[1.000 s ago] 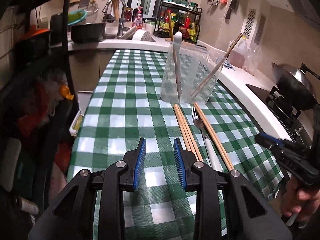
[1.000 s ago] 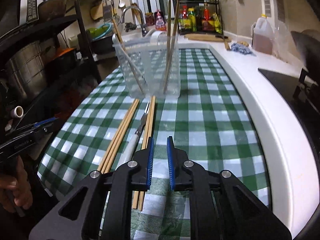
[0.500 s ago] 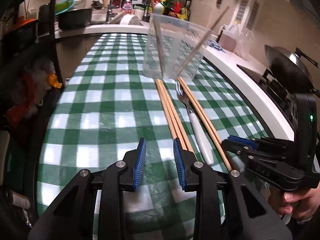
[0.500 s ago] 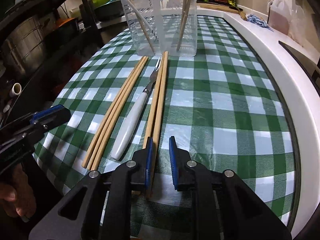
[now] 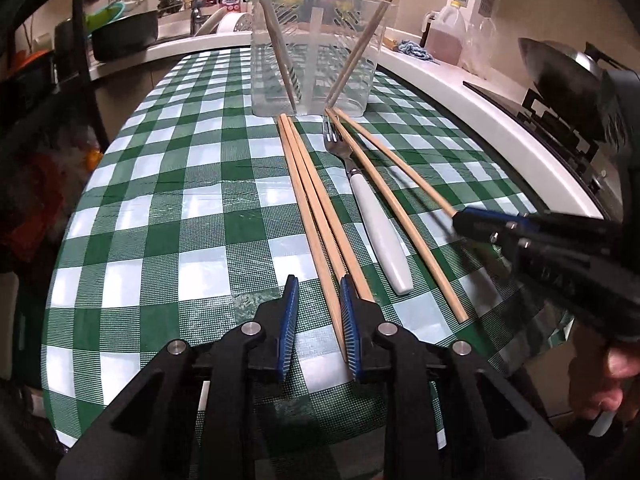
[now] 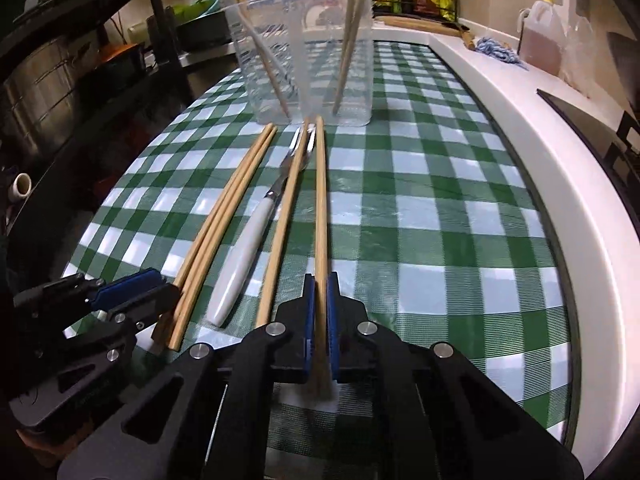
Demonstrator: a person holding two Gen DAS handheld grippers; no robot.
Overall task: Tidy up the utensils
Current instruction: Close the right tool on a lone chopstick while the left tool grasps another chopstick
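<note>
The right gripper (image 6: 318,280) is seen pressed together on the near end of one chopstick (image 6: 320,200), whose long axis runs straight ahead from the fingers toward the clear plastic container (image 6: 304,56); the far tip lies just short of the container's base. This alignment is the relation on which the coming move is judged to depend: the stick must be raised and tipped from lying to near upright before it can be dropped over the rim. The left gripper (image 5: 318,312) is held spread, its jaws straddling the near ends of a pair of chopsticks (image 5: 312,200) that lie side by side and touching on the green checked tablecloth (image 5: 160,200), also pointing at the container. Between the two sets a white-handled fork (image 5: 376,220) is laid, tines toward the container, with a further single chopstick (image 5: 396,220) just beside it on the right; in the right wrist view its far end appears to cross the tines. Some sticks and a white-tipped utensil are already stood leaning inside the container. The fork is nearer to the left gripper. Labels are present on the bottles by the sink and on the rack at the back, but no writing can be read at this size.
</note>
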